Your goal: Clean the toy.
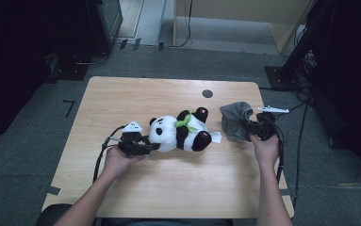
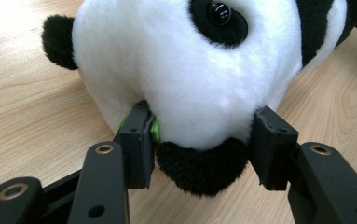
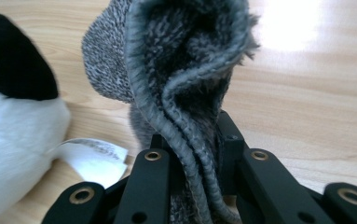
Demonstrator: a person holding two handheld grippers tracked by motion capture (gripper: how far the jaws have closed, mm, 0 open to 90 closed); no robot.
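Left gripper clamps the panda plush by its head, plush lying mid-table. Right gripper pinches the grey knit hat by its rim, just right of the plush. Hat not yet on; fitting remains.

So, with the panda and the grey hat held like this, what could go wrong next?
1. The left gripper pinches only soft plush on the panda head; it may slip out when pulled.
2. The right gripper holds the grey hat by its folded rim, so the opening may stay shut.
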